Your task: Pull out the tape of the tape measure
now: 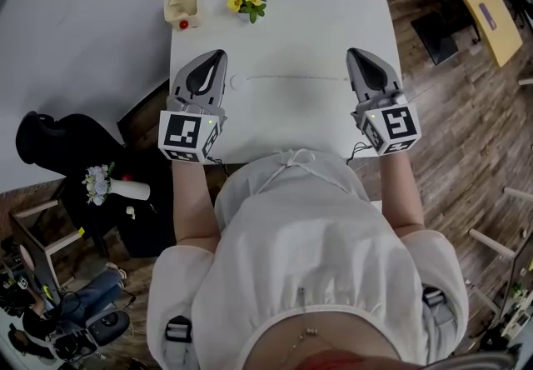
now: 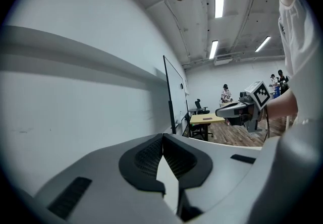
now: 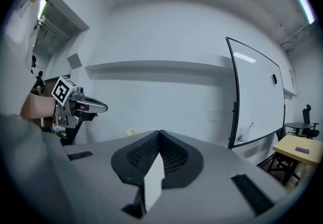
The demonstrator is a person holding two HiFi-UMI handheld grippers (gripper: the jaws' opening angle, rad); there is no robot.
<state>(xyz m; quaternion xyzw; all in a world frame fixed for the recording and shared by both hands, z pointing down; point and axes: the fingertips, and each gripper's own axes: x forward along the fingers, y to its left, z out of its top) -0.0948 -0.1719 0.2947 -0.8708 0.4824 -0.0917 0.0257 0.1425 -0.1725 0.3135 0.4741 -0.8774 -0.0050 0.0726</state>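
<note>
White tabletop (image 1: 283,122) sits under both tools. My grey left gripper (image 1: 221,53) and grey right gripper (image 1: 351,52) are each pinched closed on nothing (tips meeting). Between them lies the pale round tape measure (image 1: 236,82), just beside the left tips, its thin tape (image 1: 291,77) running toward the right gripper. Beyond stand small yellow flowers (image 1: 247,0) and a cream box (image 1: 183,6).
</note>
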